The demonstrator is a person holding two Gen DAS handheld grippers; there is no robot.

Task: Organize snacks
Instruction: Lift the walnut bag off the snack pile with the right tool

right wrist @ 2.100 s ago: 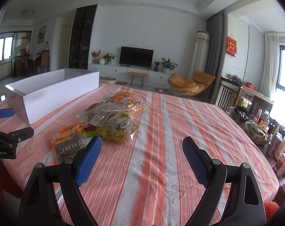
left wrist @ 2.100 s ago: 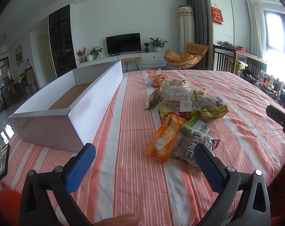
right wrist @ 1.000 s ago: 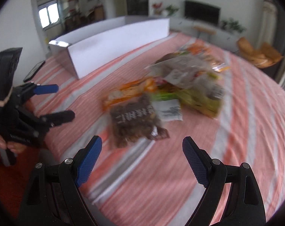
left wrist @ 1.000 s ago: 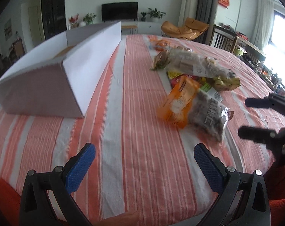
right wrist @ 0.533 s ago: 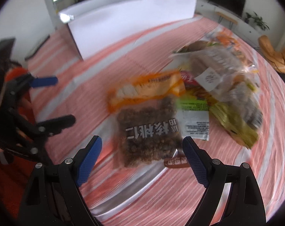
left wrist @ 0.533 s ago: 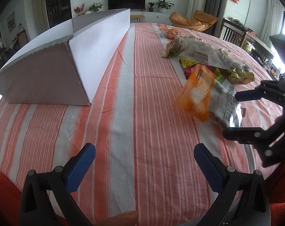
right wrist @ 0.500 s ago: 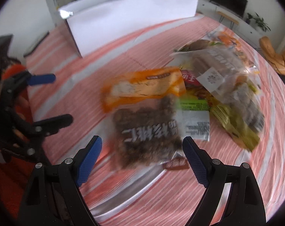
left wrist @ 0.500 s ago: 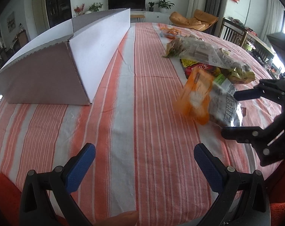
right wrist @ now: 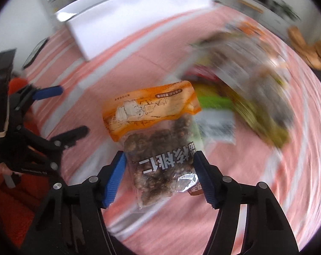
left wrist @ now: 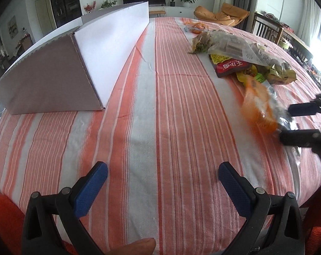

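Right wrist view: my right tool [right wrist: 159, 171] has just been closing and is pinching the crinkly clear walnut bag [right wrist: 160, 161] with its orange top, above the striped cloth of the bench [left wrist: 160, 110]. My left tool [left wrist: 163, 183] is hanging spread, empty. I'm judging nothing boxed yet: the glossy snack pile [left wrist: 241, 57] is lying well apart from the long white cardboard box [left wrist: 79, 63].

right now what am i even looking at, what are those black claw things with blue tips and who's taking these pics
They are hand-held two-finger grippers, one in each of a person's hands, each carrying a fisheye camera that looks along its own fingers. The left gripper is open and empty over the striped tablecloth, beside a long white cardboard box. The right gripper has just been closing its jaws on a clear bag of walnuts, with an orange snack bag right behind it. More snack packets lie piled further back.
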